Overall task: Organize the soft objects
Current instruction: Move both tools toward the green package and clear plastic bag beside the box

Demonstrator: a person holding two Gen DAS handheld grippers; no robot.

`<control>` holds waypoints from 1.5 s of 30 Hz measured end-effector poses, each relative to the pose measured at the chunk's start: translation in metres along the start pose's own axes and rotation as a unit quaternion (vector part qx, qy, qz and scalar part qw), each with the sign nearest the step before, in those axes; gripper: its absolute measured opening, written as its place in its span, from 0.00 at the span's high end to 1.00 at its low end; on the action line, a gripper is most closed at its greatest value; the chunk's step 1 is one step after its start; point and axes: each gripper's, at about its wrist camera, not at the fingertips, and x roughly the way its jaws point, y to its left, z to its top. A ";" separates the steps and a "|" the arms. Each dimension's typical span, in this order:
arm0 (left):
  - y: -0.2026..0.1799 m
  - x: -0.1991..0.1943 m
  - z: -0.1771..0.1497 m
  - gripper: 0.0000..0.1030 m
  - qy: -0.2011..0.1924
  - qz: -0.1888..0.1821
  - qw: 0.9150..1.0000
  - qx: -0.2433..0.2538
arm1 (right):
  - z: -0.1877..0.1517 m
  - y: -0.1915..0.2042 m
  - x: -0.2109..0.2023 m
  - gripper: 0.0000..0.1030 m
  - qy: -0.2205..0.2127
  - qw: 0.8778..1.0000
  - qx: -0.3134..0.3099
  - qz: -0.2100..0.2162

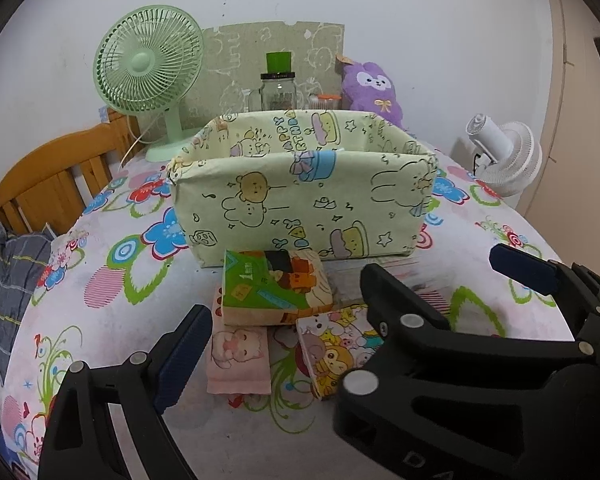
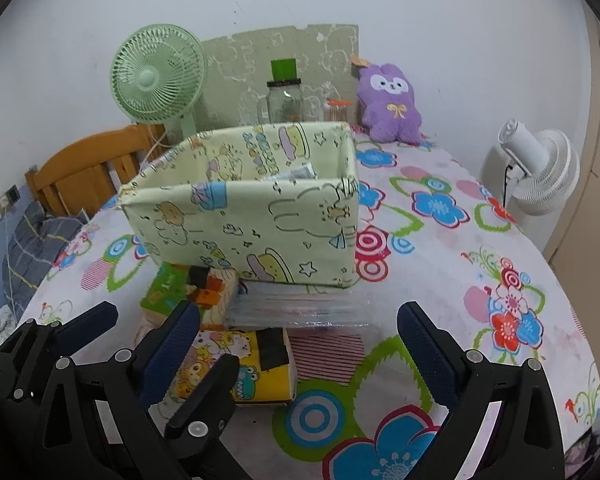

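Observation:
A pale green fabric bin [image 1: 300,200] [image 2: 252,216] with cartoon prints stands open-topped on the flowered cloth; something white shows inside it. In front of it lie soft tissue packs: a green and orange one [image 1: 272,288] [image 2: 168,284] on top of a pink one [image 1: 240,356], a yellow cartoon one [image 1: 336,344] [image 2: 256,364], and a clear-wrapped flat pack [image 2: 296,304] against the bin's base. My left gripper [image 1: 300,332] hovers open over the packs. My right gripper [image 2: 298,344] [image 1: 452,280] is open beside it, their fingers interleaved. A purple plush [image 1: 374,88] [image 2: 392,104] sits at the back.
A green desk fan [image 1: 148,68], a glass jar [image 1: 278,92] and a cardboard sheet stand behind the bin by the wall. A white fan [image 2: 536,168] is off the table's right edge. A wooden frame [image 1: 56,176] and grey bedding lie to the left.

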 end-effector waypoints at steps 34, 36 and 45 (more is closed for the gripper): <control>0.013 0.051 0.016 0.21 0.039 0.035 0.999 -0.010 | 0.010 -0.014 0.053 0.03 0.045 0.998 0.028 0.015; 0.013 0.053 0.017 0.27 0.042 0.038 0.998 -0.009 | 0.010 -0.013 0.056 0.03 0.048 0.998 0.028 0.015; 0.011 0.058 0.015 0.29 0.048 0.047 0.998 -0.004 | 0.010 -0.012 0.068 0.01 0.061 0.997 0.036 0.024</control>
